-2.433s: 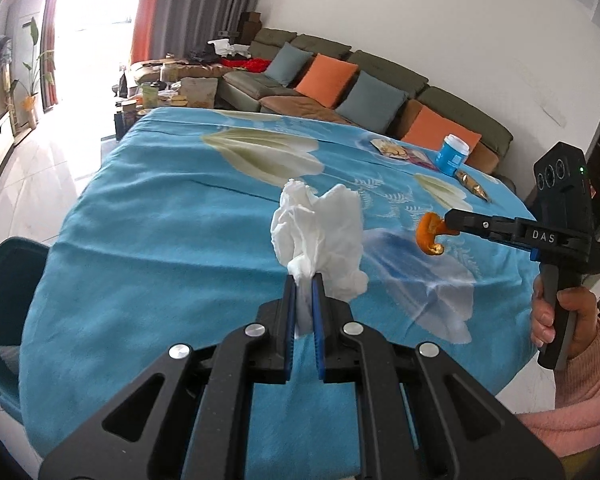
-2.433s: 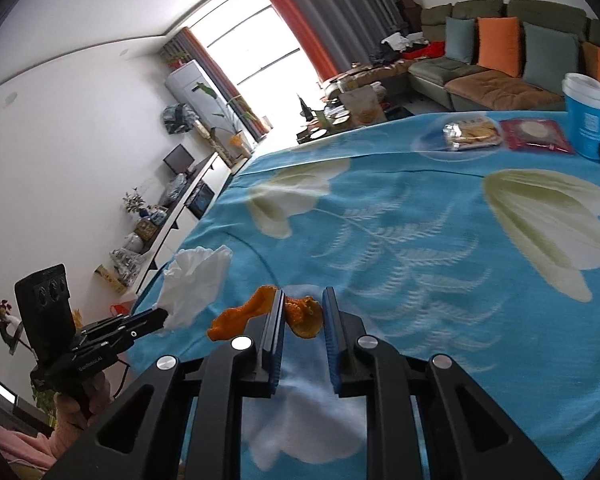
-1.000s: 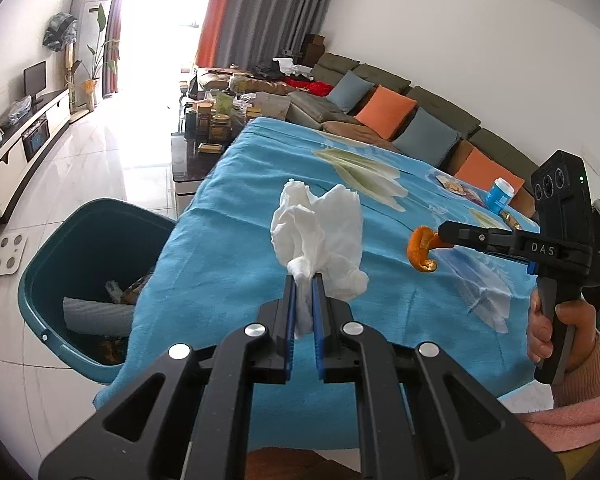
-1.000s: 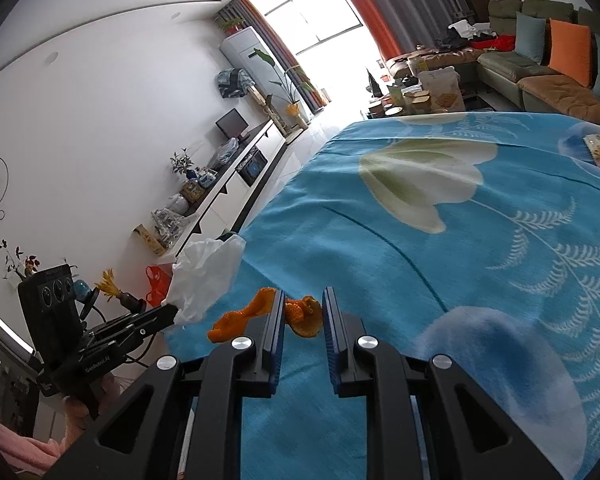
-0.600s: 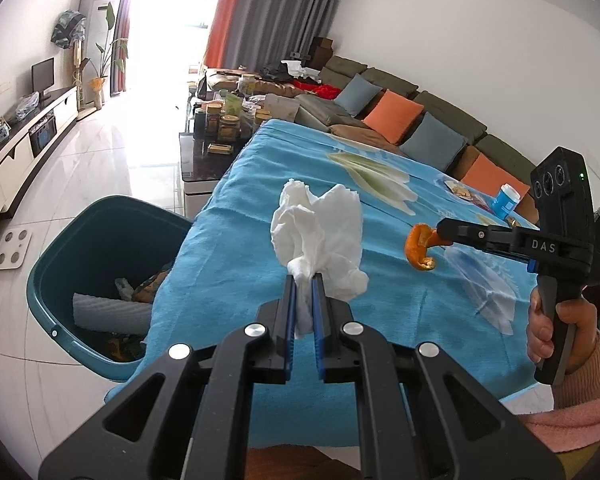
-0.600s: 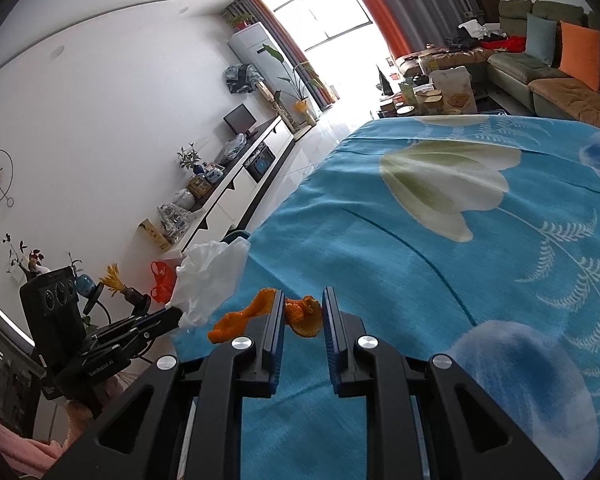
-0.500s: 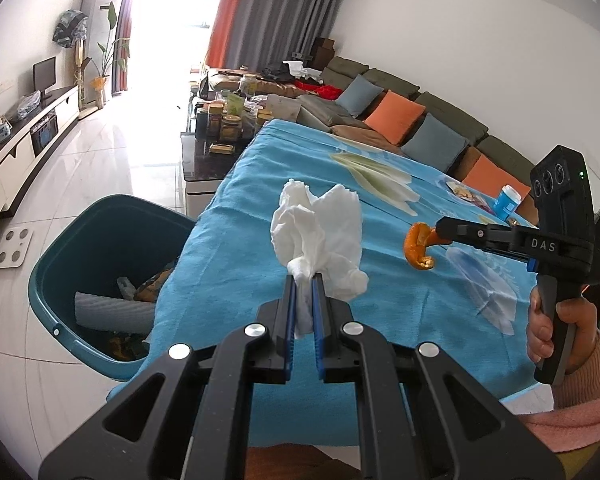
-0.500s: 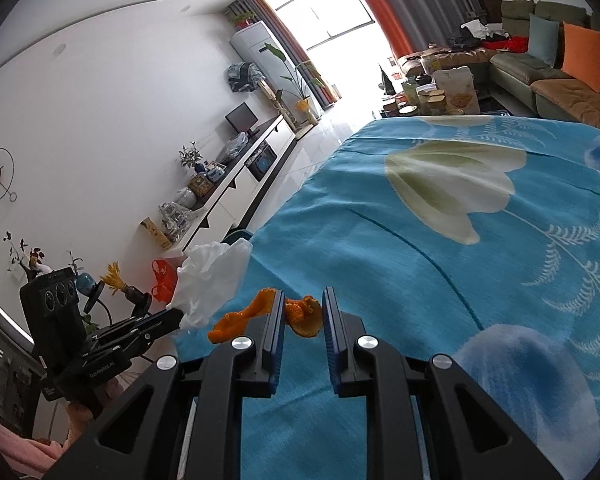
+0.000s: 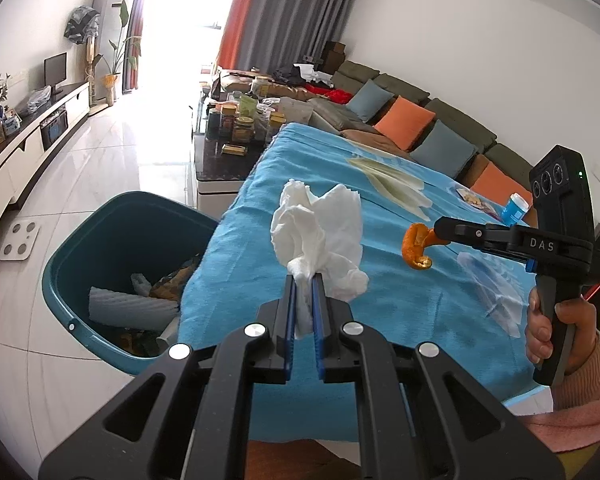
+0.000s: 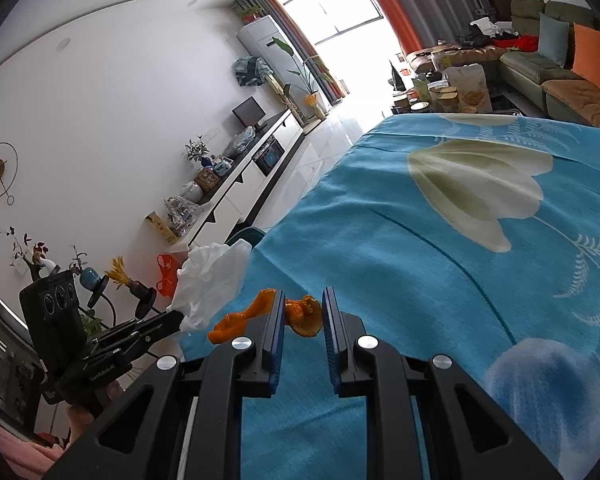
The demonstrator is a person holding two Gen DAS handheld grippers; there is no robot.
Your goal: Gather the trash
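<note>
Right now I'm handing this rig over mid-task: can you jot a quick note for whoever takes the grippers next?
Left gripper: shut on the crumpled white tissue, held above the table's near edge.
Right gripper: shut on the curled orange peel, over the blue flowered tablecloth.
The teal plastic bin stands on the floor beside the table and already holds rubbish.
Done: both scraps picked up.
Left: carry each over the bin and release. A blue paper cup and snack packets remain at the far end.

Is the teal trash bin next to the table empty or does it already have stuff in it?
Partly filled. The teal trash bin holds a pale corrugated roll and crumpled wrappers at the bottom; its upper part is free.
</note>
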